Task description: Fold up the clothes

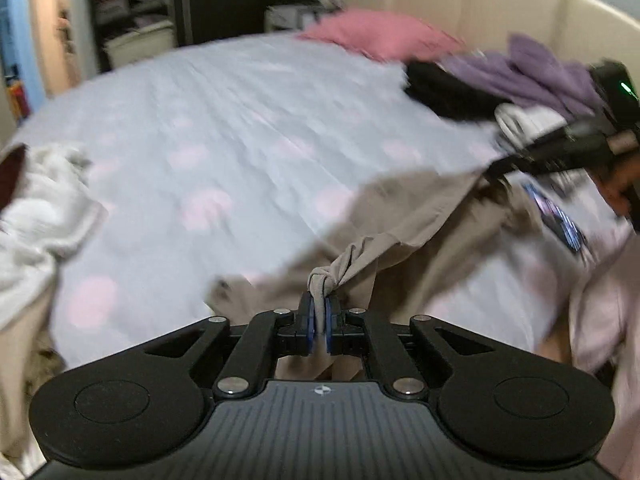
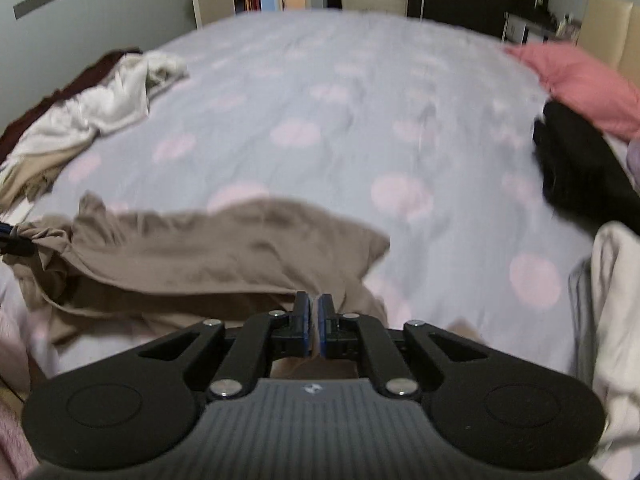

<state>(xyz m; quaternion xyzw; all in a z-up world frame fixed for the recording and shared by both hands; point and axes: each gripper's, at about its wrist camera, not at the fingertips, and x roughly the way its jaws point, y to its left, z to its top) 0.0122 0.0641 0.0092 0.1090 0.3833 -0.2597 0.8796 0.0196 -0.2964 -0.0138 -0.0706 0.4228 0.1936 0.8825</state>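
Observation:
A tan garment (image 1: 404,216) hangs stretched above the pale blue bedsheet (image 1: 224,128) with pink dots. My left gripper (image 1: 319,308) is shut on one bunched corner of it. In the left wrist view the right gripper (image 1: 494,170) pinches the garment's other end at the right. In the right wrist view the tan garment (image 2: 200,252) spreads to the left, and my right gripper (image 2: 314,308) is shut on its near edge. The left gripper's fingertips (image 2: 8,236) hold the bunched corner at the far left edge. Both views are blurred by motion.
A heap of white and beige clothes (image 2: 104,100) lies at the bed's left. A pink pillow (image 2: 580,80), a black garment (image 2: 576,168) and purple clothes (image 1: 532,72) sit near the cream headboard (image 1: 500,0). White cloth (image 2: 616,300) lies at the right. Dark shelves (image 1: 132,12) stand beyond.

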